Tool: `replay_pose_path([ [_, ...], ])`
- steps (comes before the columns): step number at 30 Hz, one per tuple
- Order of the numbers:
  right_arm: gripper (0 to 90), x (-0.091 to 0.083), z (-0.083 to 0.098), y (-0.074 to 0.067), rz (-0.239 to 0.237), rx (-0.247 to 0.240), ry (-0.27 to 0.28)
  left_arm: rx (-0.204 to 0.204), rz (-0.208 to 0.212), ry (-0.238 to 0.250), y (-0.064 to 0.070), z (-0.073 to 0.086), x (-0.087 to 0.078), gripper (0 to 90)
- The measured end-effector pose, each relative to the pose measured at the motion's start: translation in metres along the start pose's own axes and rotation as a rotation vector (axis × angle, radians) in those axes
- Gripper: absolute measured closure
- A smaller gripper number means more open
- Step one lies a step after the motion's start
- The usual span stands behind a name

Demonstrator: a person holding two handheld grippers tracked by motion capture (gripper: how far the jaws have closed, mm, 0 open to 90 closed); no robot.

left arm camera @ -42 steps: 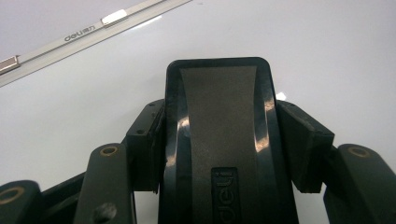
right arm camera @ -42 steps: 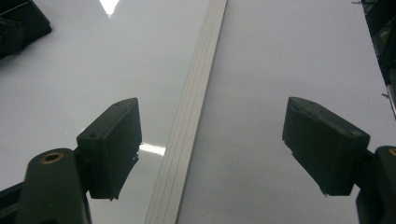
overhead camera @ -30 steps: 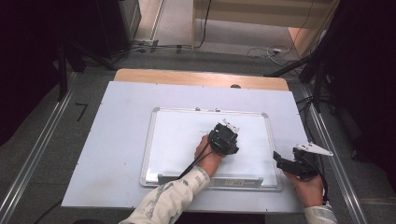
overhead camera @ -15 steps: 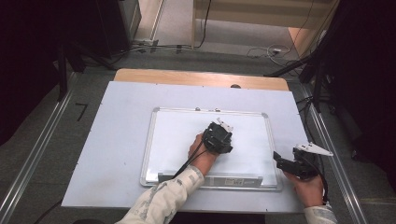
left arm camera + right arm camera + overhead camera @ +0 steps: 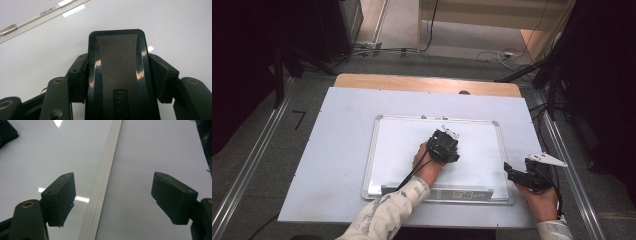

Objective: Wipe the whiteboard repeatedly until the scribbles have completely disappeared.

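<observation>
A whiteboard with a silver frame lies on the pale table. My left gripper stands over the board's middle, pointing down, shut on a black board eraser. The two pads press on the eraser's sides, and it rests against the white surface. My right gripper sits low at the board's right edge. Its jaws stand wide open with nothing between them, straddling the silver frame strip.
A grey tray strip runs along the board's near edge. A wooden strip borders the table's far side. Cables and dark stands stand beyond the right edge. Bare table lies right of the board.
My left gripper has slid a little to the left across the board with the eraser in it. The right gripper has stayed where it was.
</observation>
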State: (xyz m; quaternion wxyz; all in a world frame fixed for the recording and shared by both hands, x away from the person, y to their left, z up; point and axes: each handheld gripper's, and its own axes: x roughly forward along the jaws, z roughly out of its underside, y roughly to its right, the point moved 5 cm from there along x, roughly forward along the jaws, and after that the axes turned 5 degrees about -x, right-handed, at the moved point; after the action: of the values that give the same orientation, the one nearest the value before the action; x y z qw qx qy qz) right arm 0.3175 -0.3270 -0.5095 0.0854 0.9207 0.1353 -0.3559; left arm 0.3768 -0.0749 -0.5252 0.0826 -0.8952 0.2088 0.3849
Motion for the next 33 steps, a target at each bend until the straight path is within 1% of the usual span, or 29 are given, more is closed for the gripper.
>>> replay_pose_path([
  [9, 18.4, 0.0, 0.0, 0.001, -0.003, 0.0, 0.002, 0.016, 0.014, 0.004, 0.018, -0.005, 0.005, 39.9],
  [14, 18.4, 0.0, 0.0, 0.001, -0.005, -0.001, 0.004, 0.019, 0.013, 0.008, 0.023, -0.009, 0.009, 39.8],
  [17, 18.4, 0.0, 0.0, 0.001, -0.006, -0.001, 0.004, 0.022, 0.007, 0.008, 0.023, -0.013, 0.013, 39.8],
  [20, 18.4, -0.001, 0.0, 0.001, -0.005, 0.0, 0.006, 0.023, 0.011, 0.008, 0.021, -0.014, 0.013, 39.7],
  [24, 18.4, -0.001, 0.001, 0.002, -0.005, 0.005, 0.005, 0.01, 0.008, 0.008, 0.014, -0.011, 0.011, 39.8],
  [27, 18.4, -0.001, 0.0, 0.002, -0.005, 0.003, 0.005, 0.018, 0.016, 0.002, 0.012, -0.006, 0.006, 39.8],
  [29, 18.4, 0.0, 0.0, 0.001, -0.004, 0.004, 0.001, 0.022, 0.022, 0.0, 0.011, -0.002, 0.002, 39.8],
  [33, 18.4, 0.001, 0.0, 0.0, -0.003, -0.001, -0.004, 0.029, 0.027, -0.003, 0.016, 0.0, 0.0, 39.8],
])
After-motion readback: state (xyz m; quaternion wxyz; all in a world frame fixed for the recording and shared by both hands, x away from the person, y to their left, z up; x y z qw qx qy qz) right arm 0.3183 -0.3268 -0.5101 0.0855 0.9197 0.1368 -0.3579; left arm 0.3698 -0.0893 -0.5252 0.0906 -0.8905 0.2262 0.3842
